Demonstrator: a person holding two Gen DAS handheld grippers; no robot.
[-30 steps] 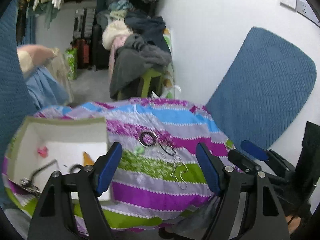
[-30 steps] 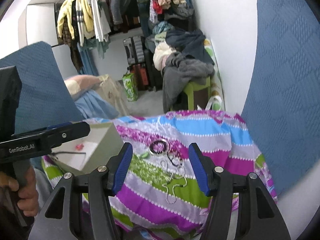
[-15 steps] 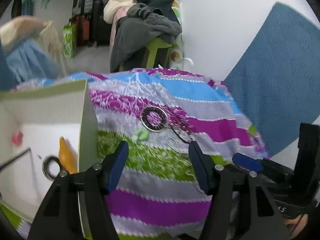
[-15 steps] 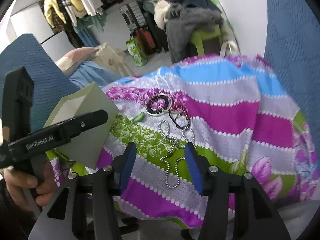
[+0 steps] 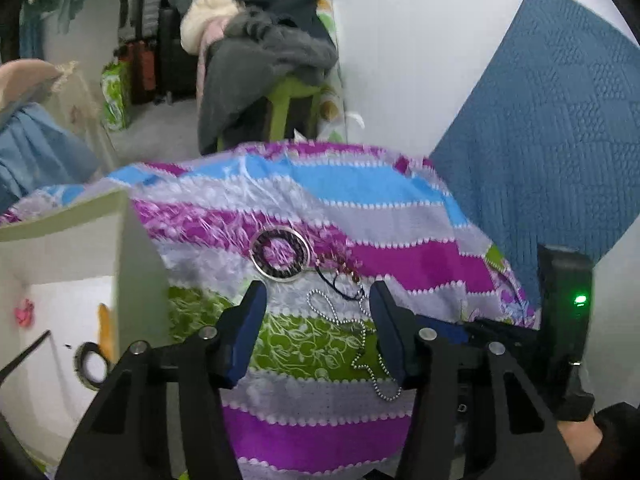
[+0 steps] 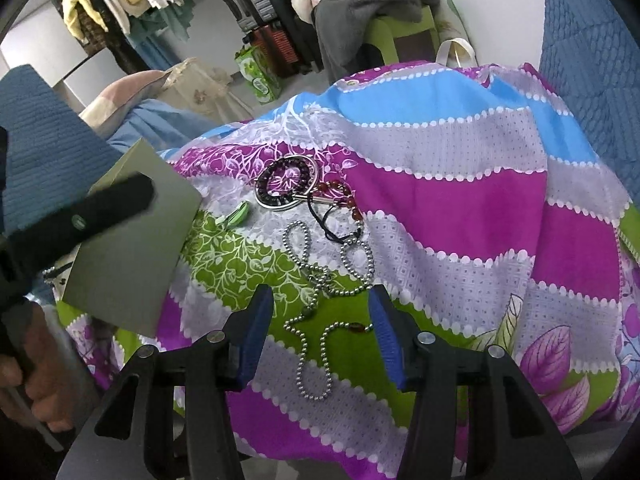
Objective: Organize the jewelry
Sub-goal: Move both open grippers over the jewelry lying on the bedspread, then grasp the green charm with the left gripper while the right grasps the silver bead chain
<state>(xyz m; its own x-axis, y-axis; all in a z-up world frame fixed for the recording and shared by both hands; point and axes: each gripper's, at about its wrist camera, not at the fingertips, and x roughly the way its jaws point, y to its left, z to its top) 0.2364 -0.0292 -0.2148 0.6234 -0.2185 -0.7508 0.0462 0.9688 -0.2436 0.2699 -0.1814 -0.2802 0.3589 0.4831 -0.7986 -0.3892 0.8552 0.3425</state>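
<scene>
right gripper [image 6: 318, 330] hangs unclenched, empty, over the silver ball-bead chain [image 6: 320, 300] on the striped cloth [image 6: 460, 200]; chain runs twelve to six between its jaws. left gripper [image 5: 316, 322], narrowing, empty, sits farther.

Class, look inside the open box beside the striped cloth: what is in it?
Inside the box: a pink piece, an orange piece, a dark ring, a thin dark rod. Its wall hides the rest.

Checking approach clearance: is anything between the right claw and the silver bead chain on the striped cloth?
Nothing visible blocks it. The right claw stands open just above the silver bead chain, which lies bare on the striped cloth. The grey box sits off to the left.
</scene>
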